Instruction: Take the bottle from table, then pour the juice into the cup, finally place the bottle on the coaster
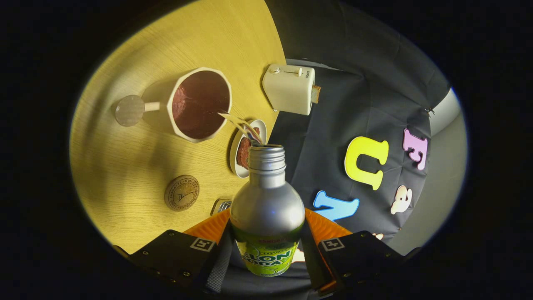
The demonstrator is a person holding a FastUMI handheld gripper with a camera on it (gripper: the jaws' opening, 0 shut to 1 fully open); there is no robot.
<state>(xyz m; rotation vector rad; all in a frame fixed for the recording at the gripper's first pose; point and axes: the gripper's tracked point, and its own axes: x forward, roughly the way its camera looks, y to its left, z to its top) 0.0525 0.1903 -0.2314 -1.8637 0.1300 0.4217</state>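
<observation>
Clamping bottle [267, 208] between gripper [266, 254] fingers, juice [238, 123] streaming into cup [200, 104].

Wooden table [125, 166]: cup [200, 104], coaster [182, 192], toaster [290, 88], saucer [239, 166].

The lower part of the bottle [267, 208] is hidden between the 2 fingers [220, 254] of the gripper [266, 256], and its label is cut off there. Just ahead of the fingers, a small metal thing [220, 206] is mostly covered by the left one, so I cannot tell what it is. Beyond the bottle mouth, the plate [237, 160] and the brown food [243, 152] on it are partly hidden.
</observation>
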